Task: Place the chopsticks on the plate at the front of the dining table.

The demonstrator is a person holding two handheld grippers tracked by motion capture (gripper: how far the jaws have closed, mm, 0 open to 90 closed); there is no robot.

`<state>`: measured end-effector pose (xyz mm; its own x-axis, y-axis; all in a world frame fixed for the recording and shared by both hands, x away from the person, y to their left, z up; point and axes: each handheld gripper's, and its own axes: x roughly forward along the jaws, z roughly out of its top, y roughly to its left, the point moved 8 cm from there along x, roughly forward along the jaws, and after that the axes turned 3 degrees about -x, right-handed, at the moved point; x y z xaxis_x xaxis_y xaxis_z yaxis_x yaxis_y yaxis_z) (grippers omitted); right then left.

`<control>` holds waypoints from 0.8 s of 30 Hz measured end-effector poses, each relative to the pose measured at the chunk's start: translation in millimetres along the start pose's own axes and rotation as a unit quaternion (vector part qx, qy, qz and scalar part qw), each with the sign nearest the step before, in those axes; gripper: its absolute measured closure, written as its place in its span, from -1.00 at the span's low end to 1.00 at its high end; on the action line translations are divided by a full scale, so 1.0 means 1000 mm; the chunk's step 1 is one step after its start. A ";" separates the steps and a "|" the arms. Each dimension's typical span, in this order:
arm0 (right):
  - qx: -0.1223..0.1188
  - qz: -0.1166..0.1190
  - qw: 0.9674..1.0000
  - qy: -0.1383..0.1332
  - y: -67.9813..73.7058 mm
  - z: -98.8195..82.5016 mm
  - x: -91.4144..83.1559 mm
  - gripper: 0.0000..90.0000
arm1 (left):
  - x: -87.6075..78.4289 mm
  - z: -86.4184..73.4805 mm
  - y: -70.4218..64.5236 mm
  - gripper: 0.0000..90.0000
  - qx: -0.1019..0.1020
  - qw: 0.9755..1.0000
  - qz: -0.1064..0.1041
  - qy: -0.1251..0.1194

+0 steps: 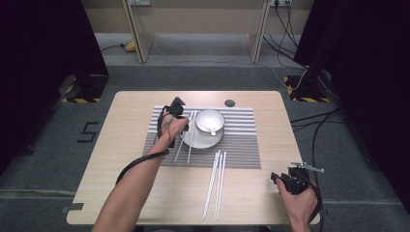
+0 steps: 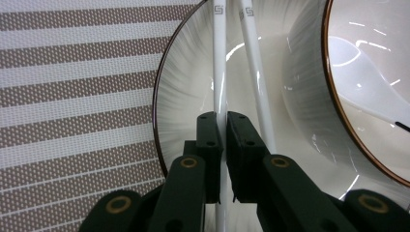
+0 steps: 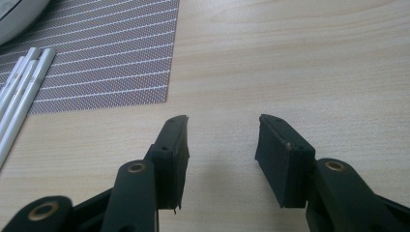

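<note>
Seen from above, a person sets a place at a wooden table (image 1: 121, 159): the left claw (image 1: 186, 124) reaches onto the striped mat (image 1: 241, 145) at the plate's (image 1: 212, 140) left edge, where one pair of white chopsticks (image 1: 186, 142) leans on the rim beside the bowl (image 1: 210, 121) and its spoon (image 1: 211, 128). A second chopstick pair (image 1: 216, 181) lies straight across the mat's near edge, well apart from the right claw (image 1: 283, 180) at the table's near right corner. The left gripper view shows that claw's jaws pressed together on one chopstick (image 2: 220, 72), pinching it over the plate (image 2: 179, 96), its mate just beside. In the right gripper view the claw (image 3: 221, 145) is spread above bare wood, holding nothing. By appearances the placing is partway: this pair is not yet laid flat.
</note>
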<state>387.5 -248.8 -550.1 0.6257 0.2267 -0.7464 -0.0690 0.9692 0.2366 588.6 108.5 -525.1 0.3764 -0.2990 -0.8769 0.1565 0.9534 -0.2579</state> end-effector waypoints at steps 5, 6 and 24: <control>-0.001 0.000 1.000 0.000 0.000 0.000 0.000 0.21 | -0.002 0.000 -0.002 0.69 -0.003 1.000 -0.011 -0.004; 0.001 -0.001 1.000 0.000 0.000 0.000 0.000 0.21 | -0.003 0.001 -0.002 0.67 -0.002 1.000 -0.013 -0.004; -0.002 -0.003 1.000 0.001 0.002 0.000 0.001 0.21 | -0.041 -0.024 0.010 0.54 0.032 0.999 -0.039 0.002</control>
<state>387.7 -247.0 -550.5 0.6244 0.2219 -0.7489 -0.0693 0.9708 0.2298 553.0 131.4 -501.2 0.3573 -0.3717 -0.8569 0.2426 0.9229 -0.2991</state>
